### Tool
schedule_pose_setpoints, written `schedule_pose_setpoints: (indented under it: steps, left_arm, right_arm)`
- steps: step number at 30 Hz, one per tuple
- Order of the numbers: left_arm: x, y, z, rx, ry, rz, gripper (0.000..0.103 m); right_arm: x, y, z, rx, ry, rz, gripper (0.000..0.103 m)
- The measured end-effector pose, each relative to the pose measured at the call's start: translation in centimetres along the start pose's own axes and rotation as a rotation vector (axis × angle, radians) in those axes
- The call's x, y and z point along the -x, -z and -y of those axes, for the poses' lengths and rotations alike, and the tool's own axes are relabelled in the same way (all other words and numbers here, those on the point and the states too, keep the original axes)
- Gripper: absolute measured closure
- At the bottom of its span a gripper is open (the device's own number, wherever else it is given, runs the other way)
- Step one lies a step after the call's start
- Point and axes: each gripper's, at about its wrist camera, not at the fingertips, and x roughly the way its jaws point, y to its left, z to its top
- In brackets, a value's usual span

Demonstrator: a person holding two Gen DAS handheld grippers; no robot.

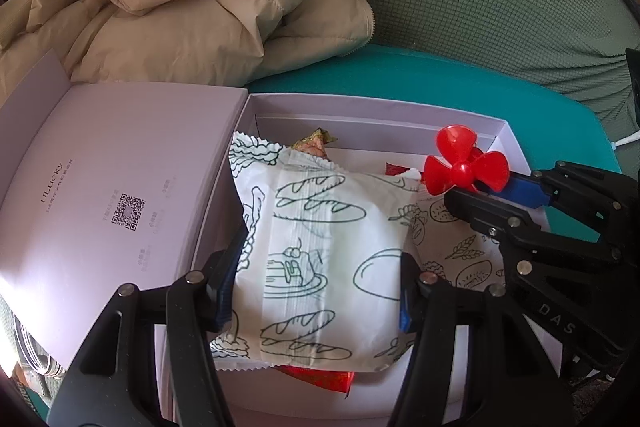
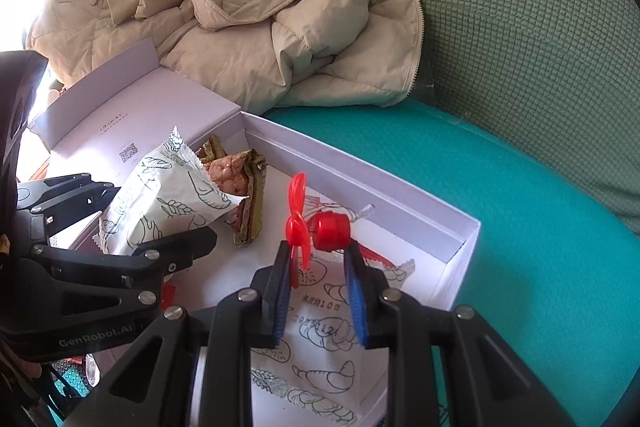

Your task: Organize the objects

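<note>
Both tongs over the open box (image 1: 508,131), left gripper (image 1: 320,287) clamping the bread packet (image 1: 320,247), right gripper (image 2: 318,255) nipped narrow on the red fan (image 2: 320,227): best lower each onto clear floor just ahead, fan beside the packet, then release.

Open box (image 1: 360,107) sits on the sofa seat (image 1: 460,75), lid (image 1: 120,187) flopped out left, jacket (image 1: 180,7) piled behind. Snack packs (image 1: 320,259) lie inside it.
</note>
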Motion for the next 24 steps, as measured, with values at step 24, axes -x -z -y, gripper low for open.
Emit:
schedule_pose_setpoints:
  steps: [24]
  left_arm:
    - [-2.2, -1.1, 0.4, 0.0, -0.037, -0.094, 0.045]
  right_arm:
    - [-1.3, 0.4, 0.6, -0.041, -0.005, -0.014, 0.066]
